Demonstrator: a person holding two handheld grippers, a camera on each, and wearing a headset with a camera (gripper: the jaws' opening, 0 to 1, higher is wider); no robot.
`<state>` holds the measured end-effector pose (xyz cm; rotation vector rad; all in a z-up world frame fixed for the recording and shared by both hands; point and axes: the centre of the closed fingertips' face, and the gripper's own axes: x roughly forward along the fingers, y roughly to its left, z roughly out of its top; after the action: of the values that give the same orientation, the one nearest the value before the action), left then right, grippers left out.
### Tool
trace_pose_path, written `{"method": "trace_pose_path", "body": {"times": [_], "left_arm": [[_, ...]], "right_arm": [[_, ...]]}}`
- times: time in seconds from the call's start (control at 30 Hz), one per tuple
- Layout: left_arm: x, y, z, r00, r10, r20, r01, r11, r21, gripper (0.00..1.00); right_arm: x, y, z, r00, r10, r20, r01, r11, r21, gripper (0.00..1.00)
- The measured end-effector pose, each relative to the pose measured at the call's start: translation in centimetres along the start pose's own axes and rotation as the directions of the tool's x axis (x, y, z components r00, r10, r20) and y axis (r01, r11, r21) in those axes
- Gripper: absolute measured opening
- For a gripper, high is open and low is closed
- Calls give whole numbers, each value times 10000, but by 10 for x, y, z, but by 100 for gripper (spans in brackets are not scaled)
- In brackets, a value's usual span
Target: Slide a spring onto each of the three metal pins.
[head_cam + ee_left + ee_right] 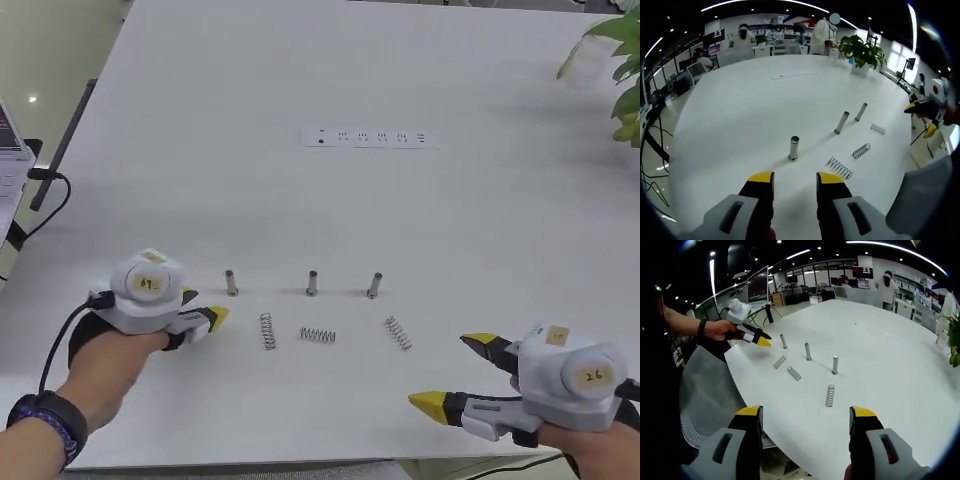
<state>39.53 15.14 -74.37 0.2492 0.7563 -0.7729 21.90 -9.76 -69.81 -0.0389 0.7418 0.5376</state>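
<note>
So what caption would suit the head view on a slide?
Yellow-tipped left gripper and right gripper, both open, flank three upright metal pins and three loose coil springs on a white table.

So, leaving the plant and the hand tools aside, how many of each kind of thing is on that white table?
Metal pins, standing upright in a row: 3
Springs, lying loose in front of the pins: 3
Power strip, farther back: 1
Total: 7
</note>
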Motion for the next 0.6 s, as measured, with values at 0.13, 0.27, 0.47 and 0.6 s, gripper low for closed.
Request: {"method": "trace_pose_path", "body": {"times": [0.13, 0.27, 0.47, 0.6], "left_arm": [[-9, 0, 4, 9998, 1, 219, 0, 10000, -42, 30], [-16, -1, 9, 9984, -161, 546, 165, 9998, -71, 35], [-29, -6, 14, 9949, -295, 965, 302, 9995, -53, 41], [-40, -9, 15, 9925, -296, 1188, 303, 9995, -42, 44]], "right_arm": [[1, 0, 1, 10000, 22, 15, -22, 10000, -17, 69], [2, -1, 2, 10000, 41, 34, -41, 10000, -50, 69], [3, -1, 5, 9999, 78, 63, -78, 9999, -94, 69], [4, -1, 6, 9999, 101, 59, -100, 9999, -121, 69]]}}
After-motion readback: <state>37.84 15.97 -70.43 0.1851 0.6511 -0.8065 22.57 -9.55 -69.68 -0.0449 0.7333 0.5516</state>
